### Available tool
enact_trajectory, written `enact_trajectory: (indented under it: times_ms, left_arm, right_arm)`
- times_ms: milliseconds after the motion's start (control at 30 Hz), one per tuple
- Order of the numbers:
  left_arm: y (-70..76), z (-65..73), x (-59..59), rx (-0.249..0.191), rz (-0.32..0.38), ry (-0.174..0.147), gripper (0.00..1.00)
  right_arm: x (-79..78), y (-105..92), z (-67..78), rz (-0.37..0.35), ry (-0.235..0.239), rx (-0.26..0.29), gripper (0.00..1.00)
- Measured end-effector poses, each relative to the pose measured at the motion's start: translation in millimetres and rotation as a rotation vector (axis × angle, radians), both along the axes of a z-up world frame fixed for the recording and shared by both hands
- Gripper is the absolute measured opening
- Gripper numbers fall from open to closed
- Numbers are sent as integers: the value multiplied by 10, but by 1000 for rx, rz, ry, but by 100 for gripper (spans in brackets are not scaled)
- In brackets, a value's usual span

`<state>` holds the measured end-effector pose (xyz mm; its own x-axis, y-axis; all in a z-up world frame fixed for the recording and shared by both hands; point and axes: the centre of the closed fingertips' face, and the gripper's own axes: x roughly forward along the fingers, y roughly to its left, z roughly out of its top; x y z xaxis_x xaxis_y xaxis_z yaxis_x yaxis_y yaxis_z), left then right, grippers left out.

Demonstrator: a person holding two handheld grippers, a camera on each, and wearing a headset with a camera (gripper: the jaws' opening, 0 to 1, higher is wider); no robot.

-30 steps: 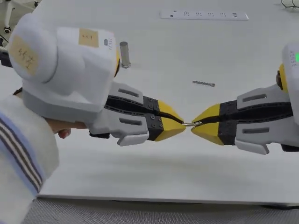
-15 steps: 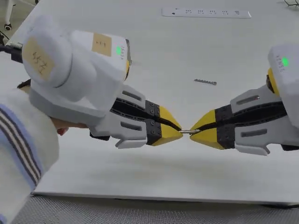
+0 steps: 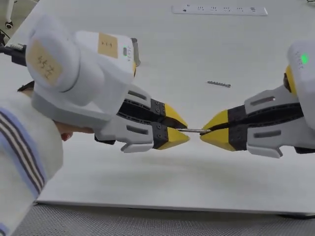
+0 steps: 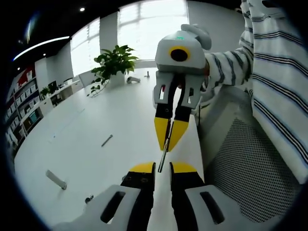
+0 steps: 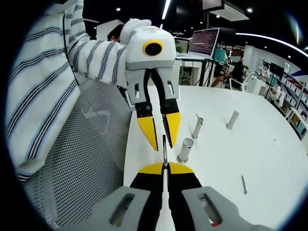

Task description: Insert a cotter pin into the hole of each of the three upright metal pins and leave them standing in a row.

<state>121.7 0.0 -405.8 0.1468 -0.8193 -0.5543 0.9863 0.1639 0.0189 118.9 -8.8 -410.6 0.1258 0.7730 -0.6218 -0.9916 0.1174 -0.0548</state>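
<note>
Right gripper (image 5: 164, 166) clenched on cotter pin (image 3: 195, 131), held in mid-air. Left gripper (image 3: 186, 131) jaws parted around the pin's free end. Probably a regrip step. Next: close the left squarely, then carry the cotter pin to the nearest upright pin (image 5: 185, 150), just beyond the tips.

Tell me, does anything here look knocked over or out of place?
Nothing stands out. The three metal pins stand upright on the table; a loose cotter pin lies flat, apart from them.
</note>
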Motion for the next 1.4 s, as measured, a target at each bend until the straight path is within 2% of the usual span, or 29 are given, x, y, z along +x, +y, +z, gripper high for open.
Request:
enact_trajectory:
  times_ms: [33,67,233,367,467,567,933,1300,1400]
  left_arm:
    - [46,-22,41,4,28,15,9]
    - [66,-27,68,3,38,14,9]
    - [211,-50,236,22,94,-16,15]
    - [264,-87,297,48,112,-26,18]
    - [322,-133,395,68,142,-42,21]
    - [342,-159,470,60,165,-34,22]
    - [299,-262,503,76,132,-4,17]
    - [276,-293,484,71,105,33,10]
    - [282,-290,486,57,123,70,10]
  right_arm:
    - [14,-7,-2,-4,0,0,0]
    - [31,-15,-7,-9,-2,0,0]
    - [138,-71,-72,-42,-3,-14,0]
    - [221,-116,-157,-69,-1,-43,0]
    - [270,-126,-194,-86,5,-50,0]
    - [314,-129,-239,-91,9,-57,0]
    - [454,-59,-380,-74,23,-74,0]
    - [465,4,-395,-48,34,-63,0]
    - [470,29,-403,-45,38,-59,0]
